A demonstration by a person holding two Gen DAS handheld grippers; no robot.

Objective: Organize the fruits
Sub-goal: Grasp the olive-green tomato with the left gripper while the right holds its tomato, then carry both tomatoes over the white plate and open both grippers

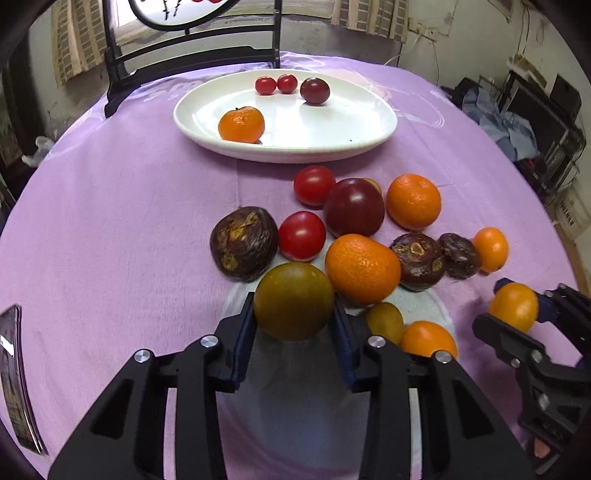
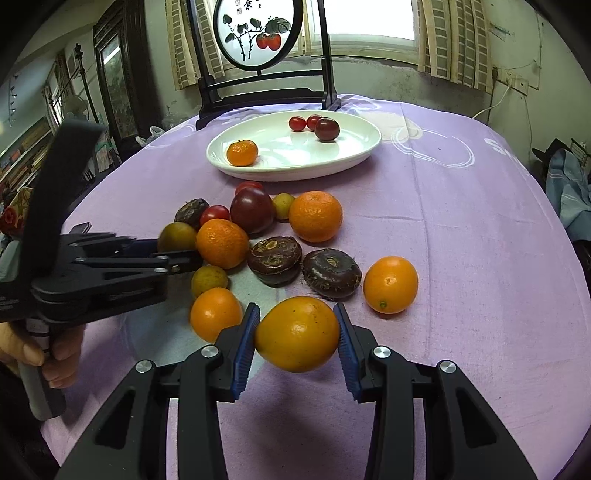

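My left gripper (image 1: 293,317) is shut on an olive-green round fruit (image 1: 293,301), its blue pads pressing both sides at the near edge of the pile. In the right wrist view, my right gripper (image 2: 297,336) is shut on an orange kumquat (image 2: 297,334), held just above the cloth. Between the grippers and the plate lie loose mandarins (image 1: 362,269), red tomatoes (image 1: 302,235), a dark purple tomato (image 1: 354,206) and brown water chestnuts (image 1: 243,243). The white plate (image 1: 284,149) beyond holds a mandarin (image 1: 241,124), two cherry tomatoes (image 1: 266,85) and a dark tomato (image 1: 314,91).
A purple cloth (image 1: 110,221) covers the round table. A black-framed round screen (image 2: 258,33) stands behind the plate. A dark flat object (image 1: 14,376) lies at the table's left edge. A person's hand (image 2: 40,354) grips the left tool's handle.
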